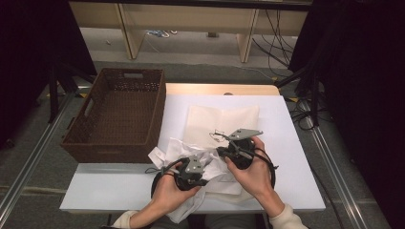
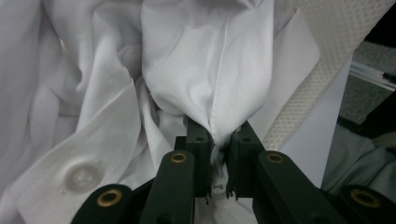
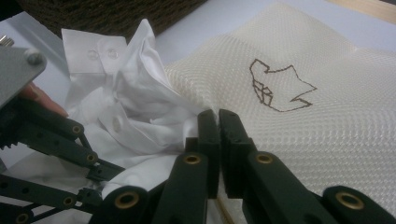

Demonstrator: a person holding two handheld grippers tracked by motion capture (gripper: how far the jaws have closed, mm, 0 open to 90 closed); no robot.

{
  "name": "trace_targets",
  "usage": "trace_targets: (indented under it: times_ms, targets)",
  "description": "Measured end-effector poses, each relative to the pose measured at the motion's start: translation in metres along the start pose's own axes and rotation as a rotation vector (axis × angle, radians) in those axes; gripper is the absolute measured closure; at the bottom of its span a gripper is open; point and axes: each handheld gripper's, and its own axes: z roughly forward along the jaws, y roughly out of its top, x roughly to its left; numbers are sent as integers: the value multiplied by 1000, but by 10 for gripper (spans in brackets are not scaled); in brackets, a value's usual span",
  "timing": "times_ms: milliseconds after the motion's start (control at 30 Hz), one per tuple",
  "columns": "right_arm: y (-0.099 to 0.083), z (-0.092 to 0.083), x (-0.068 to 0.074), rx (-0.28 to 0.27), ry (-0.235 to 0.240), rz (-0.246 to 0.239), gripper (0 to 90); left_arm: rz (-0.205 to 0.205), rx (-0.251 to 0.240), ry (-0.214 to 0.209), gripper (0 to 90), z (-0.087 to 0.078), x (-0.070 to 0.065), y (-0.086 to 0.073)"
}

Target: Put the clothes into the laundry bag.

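The crumpled white cotton shirt (image 1: 191,164) lies on the white desk (image 1: 291,157), overlapping the cream mesh laundry bag (image 1: 222,121) beyond it. The left tool (image 2: 219,140) pinches a seamed shirt fold; the right tool (image 3: 218,126) is clenched at the bag's near edge, both hands low, side by side.

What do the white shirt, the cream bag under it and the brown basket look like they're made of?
White shirt: thin woven cloth, likely cotton or a blend, smooth with a slight sheen; it creases sharply and shows stitched seams and buttons.
Cream bag: a coarser mesh-like textile, matte, with a dark embroidered outline.
Brown basket: woven wicker or rattan-like strands, possibly synthetic.
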Motion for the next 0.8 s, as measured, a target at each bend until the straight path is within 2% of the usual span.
trace_targets:
  times_ms: [33,67,100,133,167,200,233,267,300,333,367,400,433,467,500,533,567,600,633,700,733,767,800]
  targets:
    - [0,0,-1,-5,-3,-14,890,-25,-7,-5,813,1,0,2]
    - [1,0,-3,-19,-3,-51,890,-26,-9,-1,815,1,1,3]
    - [1,0,-2,-17,-5,-39,890,-38,-24,-10,816,2,1,4]
    - [1,-2,1,-12,-6,3,891,-19,-28,1,817,2,3,7]
    - [1,-2,0,-21,-7,-20,891,-17,-33,2,818,1,3,9]
    - [1,-2,2,-15,-9,2,891,-40,-34,8,817,1,3,11]
    - [1,-2,1,-18,-5,-24,891,-40,-37,11,818,1,4,13]
    - [1,-2,3,-15,-13,-10,891,-41,-37,16,818,1,5,15]
    - [1,-2,3,-11,-12,-24,891,-29,-43,24,818,2,6,17]
    - [1,-2,4,-12,-6,-23,891,-46,-42,27,817,4,7,18]
    - [1,-2,5,-18,-12,-27,891,-42,-43,31,817,6,8,19]
    - [1,-1,5,-20,-7,-52,891,-22,-41,39,817,9,10,20]
    - [1,-1,5,-19,-5,-56,891,-39,-37,44,816,12,10,20]
    - [1,-2,8,-5,0,-13,891,-43,-35,51,814,15,12,19]
    - [1,-1,7,-11,3,-37,891,-58,-17,81,810,16,12,18]
    - [1,-2,9,-10,-3,-20,891,-81,-16,63,805,18,12,17]
    - [1,-1,7,-11,0,-28,891,-64,-20,51,796,19,14,17]
    - [1,-3,8,0,7,-1,891,-94,-23,53,784,19,12,16]
    - [1,-2,8,-8,6,-9,891,-67,-17,56,774,17,13,15]
    - [1,-3,5,-15,3,-16,891,-47,-34,37,751,14,12,16]
    - [1,-4,5,-7,9,-3,891,-35,-32,43,743,12,11,16]
    - [1,-3,4,-23,-1,-17,891,-27,-37,38,731,9,9,16]
    - [1,-3,1,-21,7,-38,891,-17,-38,34,712,8,8,17]
